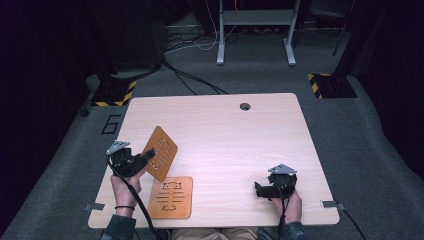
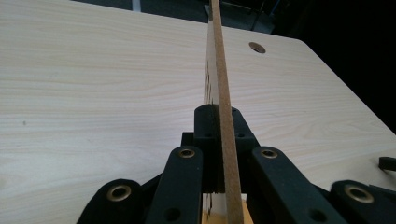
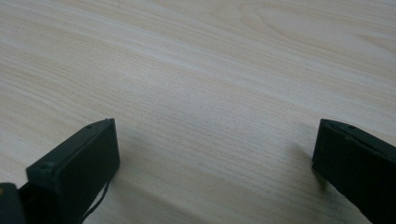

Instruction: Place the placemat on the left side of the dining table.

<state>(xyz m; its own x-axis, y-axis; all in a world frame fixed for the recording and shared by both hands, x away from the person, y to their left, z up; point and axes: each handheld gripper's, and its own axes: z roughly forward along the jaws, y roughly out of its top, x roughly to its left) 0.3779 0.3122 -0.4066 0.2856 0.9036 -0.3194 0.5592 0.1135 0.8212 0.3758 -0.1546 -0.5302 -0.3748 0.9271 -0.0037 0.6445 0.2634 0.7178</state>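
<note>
Left hand-held gripper (image 2: 218,122) hides panel (image 2: 223,79) base

Table (image 1: 225,135) brightly lit, surroundings dark; soft shadows, close parts blurred.

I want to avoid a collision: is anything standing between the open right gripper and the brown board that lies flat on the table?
Nothing visible does. Bare table lies between the right gripper and the flat board. The left gripper holds the other board tilted up, farther left.

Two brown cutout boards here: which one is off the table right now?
The farther board, clamped on edge in the left gripper and tilted up. The other board lies flat near the table's front edge.
</note>
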